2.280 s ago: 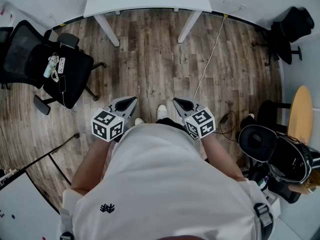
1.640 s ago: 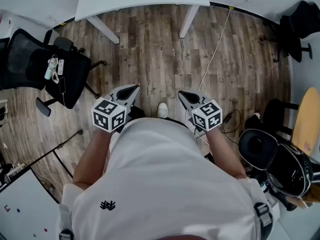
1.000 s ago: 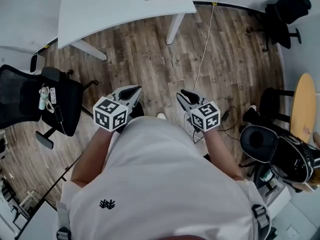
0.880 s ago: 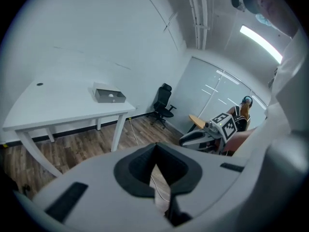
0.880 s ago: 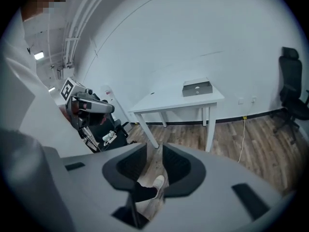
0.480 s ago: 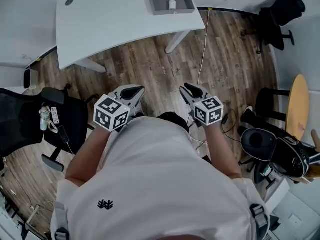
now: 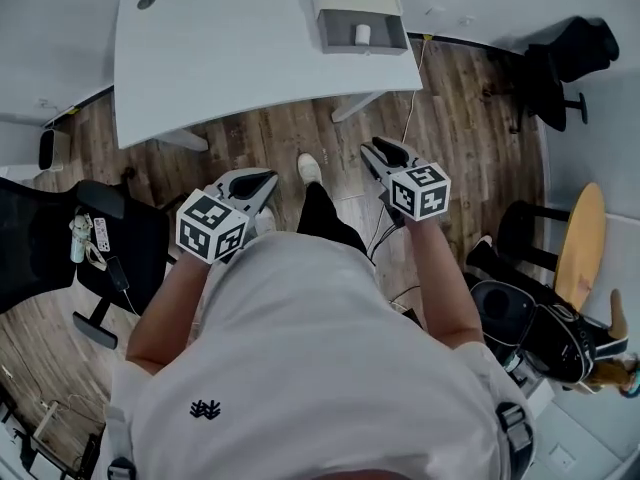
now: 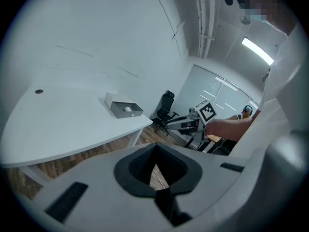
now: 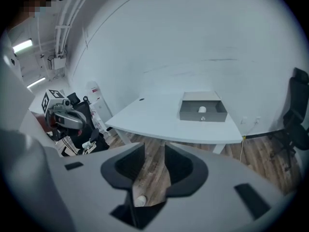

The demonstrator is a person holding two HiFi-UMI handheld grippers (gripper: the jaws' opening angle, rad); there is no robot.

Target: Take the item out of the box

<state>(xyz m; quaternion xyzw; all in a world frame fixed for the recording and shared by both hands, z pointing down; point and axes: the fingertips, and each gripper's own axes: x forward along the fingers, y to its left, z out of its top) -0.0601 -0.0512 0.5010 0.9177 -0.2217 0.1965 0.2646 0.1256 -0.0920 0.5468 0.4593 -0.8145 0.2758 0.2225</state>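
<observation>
Head view, item (image 7: pixel 363 35) in box (image 7: pixel 388 38) on table (image 7: pixel 220 58), right claw (image 7: pixel 375 151) opening, empty

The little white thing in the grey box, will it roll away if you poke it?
Probably a bit. The white item looks small and rounded, so a nudge might set it rolling, but the box walls around it should stop it. It seems tiny beside the box, so likely light. What it is made of, I cannot tell.
</observation>
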